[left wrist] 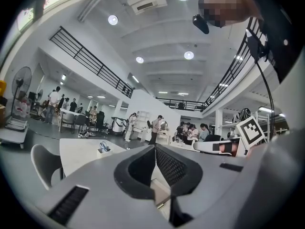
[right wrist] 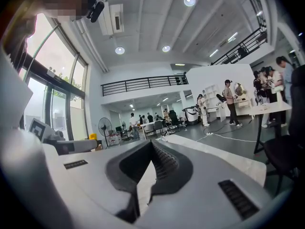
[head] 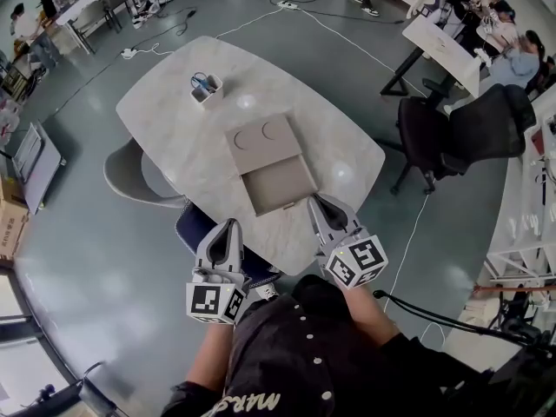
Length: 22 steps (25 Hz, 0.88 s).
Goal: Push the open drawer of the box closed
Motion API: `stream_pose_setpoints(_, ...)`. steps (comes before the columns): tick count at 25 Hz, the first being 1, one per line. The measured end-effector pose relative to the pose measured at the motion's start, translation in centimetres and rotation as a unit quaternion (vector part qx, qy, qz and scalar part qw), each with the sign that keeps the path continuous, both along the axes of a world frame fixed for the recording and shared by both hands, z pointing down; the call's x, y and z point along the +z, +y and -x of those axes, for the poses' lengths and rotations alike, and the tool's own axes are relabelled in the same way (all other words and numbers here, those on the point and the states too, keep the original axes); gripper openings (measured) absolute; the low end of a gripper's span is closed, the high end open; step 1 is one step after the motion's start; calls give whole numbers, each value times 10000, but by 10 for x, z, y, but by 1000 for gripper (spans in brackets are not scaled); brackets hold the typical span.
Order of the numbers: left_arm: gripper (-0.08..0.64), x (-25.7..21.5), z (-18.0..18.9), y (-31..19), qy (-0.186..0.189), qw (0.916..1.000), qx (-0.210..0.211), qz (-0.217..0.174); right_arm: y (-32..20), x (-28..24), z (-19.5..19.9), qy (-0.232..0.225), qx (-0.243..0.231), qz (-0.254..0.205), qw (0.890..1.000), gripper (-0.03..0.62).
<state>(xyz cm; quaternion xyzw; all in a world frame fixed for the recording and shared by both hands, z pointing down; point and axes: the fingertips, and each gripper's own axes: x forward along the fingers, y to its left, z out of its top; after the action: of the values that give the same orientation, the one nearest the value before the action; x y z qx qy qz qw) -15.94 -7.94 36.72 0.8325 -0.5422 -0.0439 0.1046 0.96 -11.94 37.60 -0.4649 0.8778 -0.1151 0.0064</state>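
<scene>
The box [head: 263, 139] sits mid-table [head: 174, 120], its drawer [head: 278, 189] pulled out toward the person. The right gripper [head: 318, 201], jaws pressed together, is at the drawer's front corner, perhaps touching it. The left gripper [head: 229, 226], jaws likewise together on nothing, hangs by the table's near edge.

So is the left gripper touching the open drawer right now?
Apart. The head view shows the left gripper with its tip off the drawer at its front corner, and a strip of bare table between them.

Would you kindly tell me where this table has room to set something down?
Bare tabletop lies left of the box, between it and the white holder, and right of the box. The near edge is crowded: the open drawer, left gripper and right gripper.
</scene>
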Motion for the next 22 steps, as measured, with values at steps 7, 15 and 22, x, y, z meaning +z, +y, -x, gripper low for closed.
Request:
stream_pose_setpoints(7,18,16,-14,-19,68,9997,-84,224,-21,21,-7,-91,-231,379,9990,-3)
stream_pose_setpoints(15,18,25,-41,-39,156,9990,-128,403,-55,46,-22,-322,-499,854,9946,-3)
stream_pose_setpoints(22,18,49,-49,-41,190,9958,-413,798,-68,88,-18,-503,-850,1474,9841,-3)
